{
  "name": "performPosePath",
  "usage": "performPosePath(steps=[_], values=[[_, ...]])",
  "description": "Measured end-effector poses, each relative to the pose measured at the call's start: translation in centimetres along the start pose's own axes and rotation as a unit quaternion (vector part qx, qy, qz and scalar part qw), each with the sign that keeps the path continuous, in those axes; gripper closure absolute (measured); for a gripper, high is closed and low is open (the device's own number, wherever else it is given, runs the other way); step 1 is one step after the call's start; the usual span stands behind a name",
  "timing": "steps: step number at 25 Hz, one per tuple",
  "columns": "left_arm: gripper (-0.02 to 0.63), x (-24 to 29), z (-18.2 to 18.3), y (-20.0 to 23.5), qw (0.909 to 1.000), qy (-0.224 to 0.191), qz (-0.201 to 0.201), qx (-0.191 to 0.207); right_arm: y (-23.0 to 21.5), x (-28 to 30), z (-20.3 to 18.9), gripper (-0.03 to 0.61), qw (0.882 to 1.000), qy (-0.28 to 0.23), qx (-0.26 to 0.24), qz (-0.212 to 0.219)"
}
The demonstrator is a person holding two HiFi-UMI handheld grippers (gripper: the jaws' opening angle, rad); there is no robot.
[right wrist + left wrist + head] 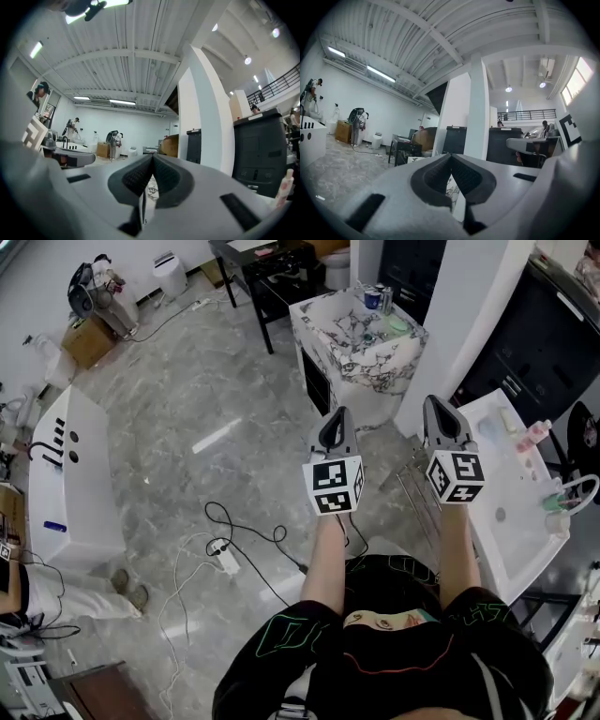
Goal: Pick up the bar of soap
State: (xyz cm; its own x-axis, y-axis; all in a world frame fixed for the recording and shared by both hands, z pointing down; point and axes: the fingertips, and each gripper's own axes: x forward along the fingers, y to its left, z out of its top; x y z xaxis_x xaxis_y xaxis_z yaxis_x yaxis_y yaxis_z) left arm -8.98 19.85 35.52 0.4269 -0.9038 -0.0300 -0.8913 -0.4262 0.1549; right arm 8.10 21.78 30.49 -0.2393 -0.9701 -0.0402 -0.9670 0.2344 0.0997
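Marble floor [187, 409] all round, left tongs [338, 413] and right tongs [437, 401] both closed, empty, held mid-air; pale green piece [398, 323] on the marbled counter [375, 367] ahead is probably the soap, can't confirm, so step closer and open wide before descending.

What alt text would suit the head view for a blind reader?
From above, a person in black holds out a left gripper and a right gripper, jaws shut and empty, over a grey floor. A marbled sink stands ahead; a white basin is at right.
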Motion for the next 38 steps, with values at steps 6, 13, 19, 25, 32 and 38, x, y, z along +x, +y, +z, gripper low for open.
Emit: performPosePath(steps=[6, 13, 19, 25, 32, 38], values=[[0.606, 0.2, 0.6, 0.2, 0.9999, -0.011, 0.000, -0.005, -0.3, 0.4, 0.6, 0.574, 1.000, -0.002, -0.004, 0.000], [0.606, 0.3, 2.2, 2.9, 0.9991, -0.035, 0.021, -0.008, 1.3, 2.5, 2.4, 0.574, 0.999, -0.019, -0.019, 0.022], [0.606, 1.7, 3.2, 3.9, 0.9986, -0.048, 0.023, -0.006, 1.2, 4.6, 3.4, 0.574, 0.999, -0.032, -0.022, 0.032], [0.606, 5.2, 2.8, 4.6, 0.9984, -0.053, 0.021, -0.003, -0.8, 7.9, 2.6, 0.574, 0.999, -0.032, -0.020, 0.028], [0.606, 11.4, 1.5, 5.8, 0.9991, -0.036, 0.022, 0.005, -3.6, 13.8, 0.6, 0.574, 0.999, -0.027, -0.002, 0.035], [0.606, 18.2, -0.2, 6.9, 0.9998, 0.000, 0.019, 0.009, -7.6, 20.4, -1.7, 0.574, 0.999, -0.009, 0.033, 0.025]])
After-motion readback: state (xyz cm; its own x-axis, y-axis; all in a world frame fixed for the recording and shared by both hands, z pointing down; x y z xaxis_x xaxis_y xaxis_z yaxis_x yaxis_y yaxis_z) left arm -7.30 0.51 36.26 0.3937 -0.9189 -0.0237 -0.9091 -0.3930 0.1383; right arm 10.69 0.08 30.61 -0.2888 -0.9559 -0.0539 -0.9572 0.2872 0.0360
